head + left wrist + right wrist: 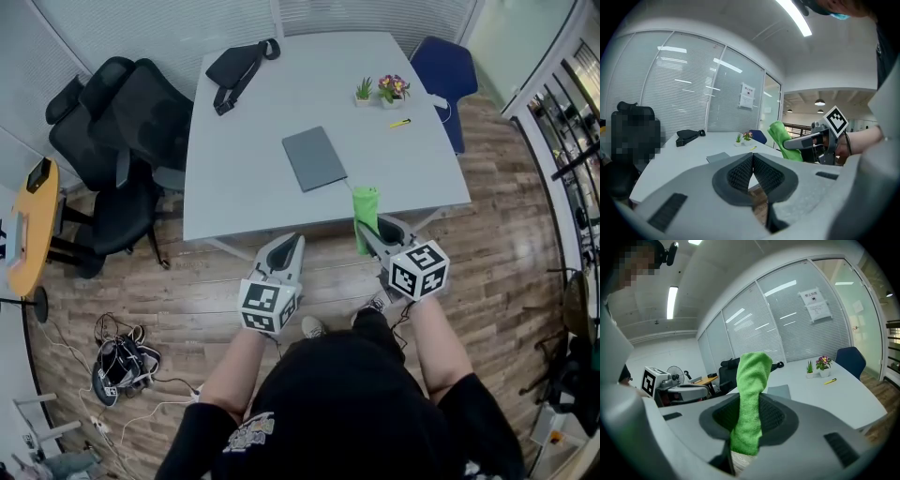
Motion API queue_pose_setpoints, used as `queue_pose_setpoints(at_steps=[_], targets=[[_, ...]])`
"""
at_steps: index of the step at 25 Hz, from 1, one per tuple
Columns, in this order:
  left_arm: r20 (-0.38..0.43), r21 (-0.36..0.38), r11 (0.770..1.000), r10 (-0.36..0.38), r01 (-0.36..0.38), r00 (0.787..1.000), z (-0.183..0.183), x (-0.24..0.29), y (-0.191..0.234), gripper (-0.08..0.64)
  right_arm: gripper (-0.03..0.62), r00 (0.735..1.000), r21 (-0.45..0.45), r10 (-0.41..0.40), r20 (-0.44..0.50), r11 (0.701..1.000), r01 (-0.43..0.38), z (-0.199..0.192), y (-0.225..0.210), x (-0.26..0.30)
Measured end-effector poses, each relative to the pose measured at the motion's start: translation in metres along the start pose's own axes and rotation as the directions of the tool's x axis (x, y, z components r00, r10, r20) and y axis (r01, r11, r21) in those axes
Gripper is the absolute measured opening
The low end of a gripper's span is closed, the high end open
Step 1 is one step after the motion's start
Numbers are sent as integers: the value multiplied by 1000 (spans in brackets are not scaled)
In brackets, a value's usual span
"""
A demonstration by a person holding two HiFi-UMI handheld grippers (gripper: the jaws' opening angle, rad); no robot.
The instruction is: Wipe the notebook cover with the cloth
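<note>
The wiping has not begun; the step in hand is carrying the cloth to the table. The right gripper (pixel 747 414) is clamped on a green terry cloth (pixel 751 390), which stands upright between its pads with its lower end hanging below them. The left gripper (pixel 752 158) has its jaws pressed together with nothing between them. Both are held at the near edge of the pale grey rectangular table (pixel 239 183), short of the flat grey notebook (pixel 314 157), which lies closed near the table's middle, well apart from the cloth.

The next move likely calls for reaching the right gripper forward and lowering the cloth's free end flat onto the cover; the left gripper could steady the notebook.

Further back on the table lie a black pouch (pixel 239 67), two small potted plants (pixel 378 90) and a yellow pen (pixel 400 123). Black office chairs (pixel 127 122) and a blue chair (pixel 441 66) stand on the wooden plank floor (pixel 187 300); blinds cover the glass walls.
</note>
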State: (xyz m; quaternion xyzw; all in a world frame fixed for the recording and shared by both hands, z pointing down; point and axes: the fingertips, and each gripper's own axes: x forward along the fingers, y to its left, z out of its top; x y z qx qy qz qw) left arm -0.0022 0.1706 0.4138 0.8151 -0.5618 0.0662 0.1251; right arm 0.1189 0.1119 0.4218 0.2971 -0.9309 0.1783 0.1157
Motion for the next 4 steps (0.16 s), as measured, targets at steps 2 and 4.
queue_pose_setpoints(at_steps=[2, 4], targets=[[-2, 1, 1000, -2, 2, 1000, 0, 1, 1, 5, 109, 1000, 1, 0, -2, 1000, 0, 0, 0, 1], [-3, 2, 1000, -4, 4, 1000, 2, 3, 2, 6, 109, 1000, 2, -1, -3, 1000, 1, 1, -2, 2]])
